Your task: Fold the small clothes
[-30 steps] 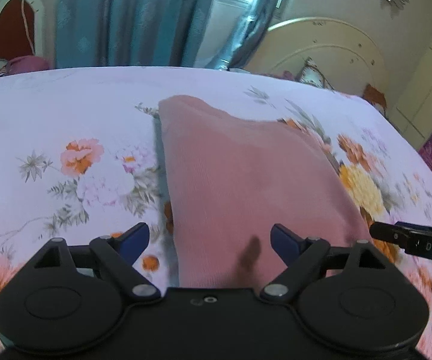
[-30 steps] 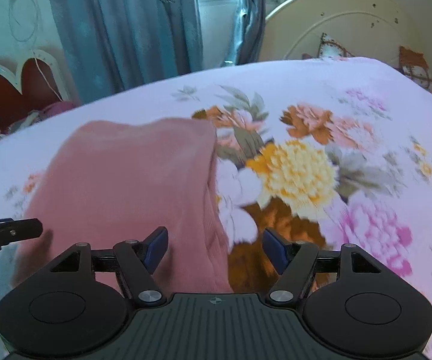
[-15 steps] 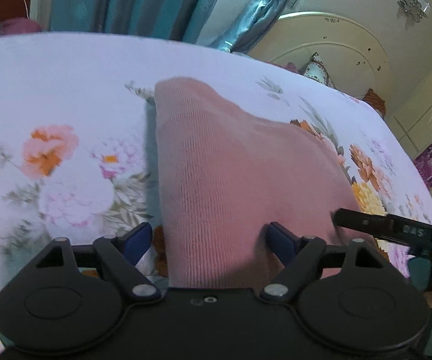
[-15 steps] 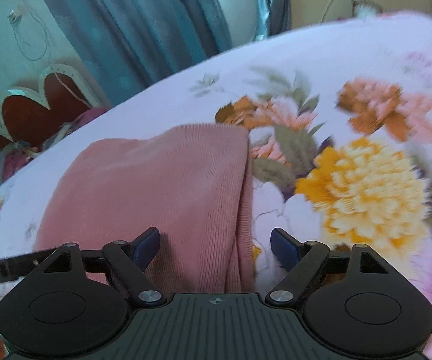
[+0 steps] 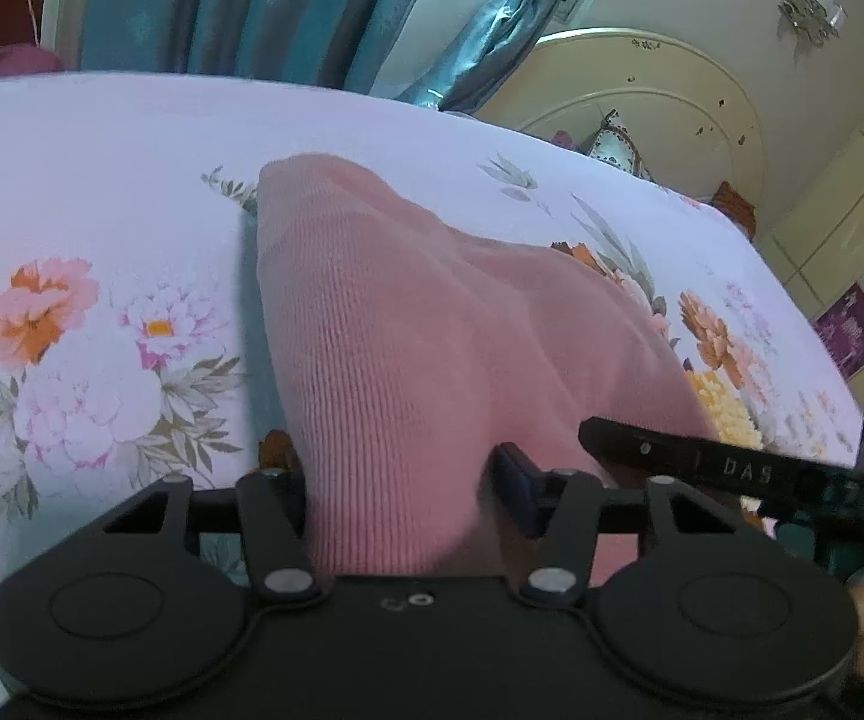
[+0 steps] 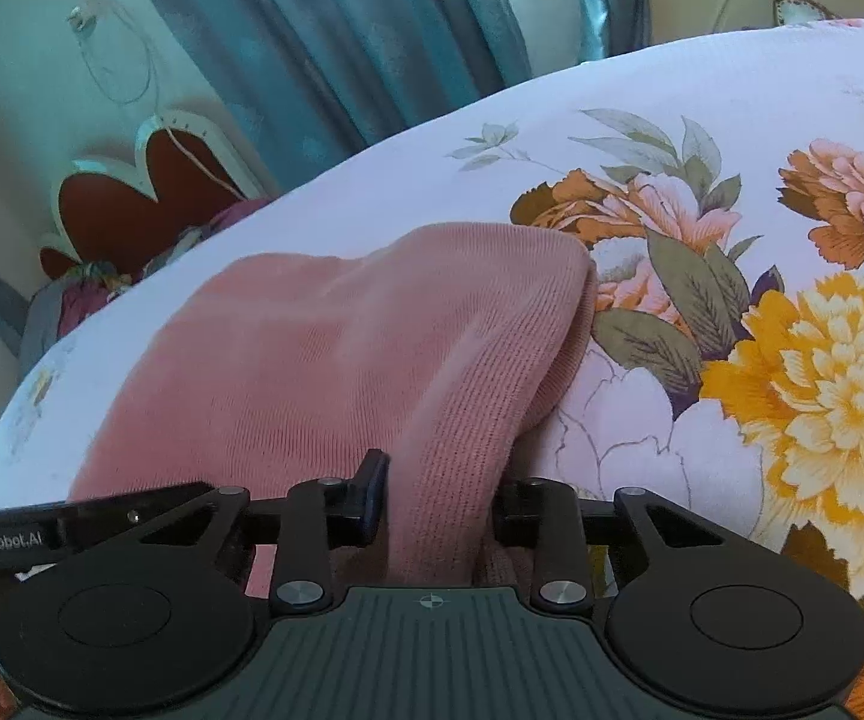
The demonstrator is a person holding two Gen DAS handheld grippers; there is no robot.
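Now, you have the pink knit garment (image 5: 420, 330) lying on the floral bedsheet (image 5: 102, 180), stretching away ahead of both grippers, its near edge bunched up between their fingers. Your left gripper (image 5: 402, 474) is closing on the garment's near left corner, a ridge of fabric standing between the jaws; I cannot tell whether the pads press it yet. Your right gripper (image 6: 438, 504) is closing too, and its jaws look to pinch a raised fold of the near right edge. Finish both pinches before you lift, and check that each bite takes every layer, since a thick knit slips out of a shallow hold. Then raise both corners level and together, and carry them forward to the far edge so the crease runs straight. Keep the grippers apart; the right gripper's finger (image 5: 702, 462) reaches in just beside the left gripper.

Against a second ago, both grippers sit lower and nearer the fabric, both sets of jaws stand much narrower, and the near edge, flat then, is gathered into ridges.
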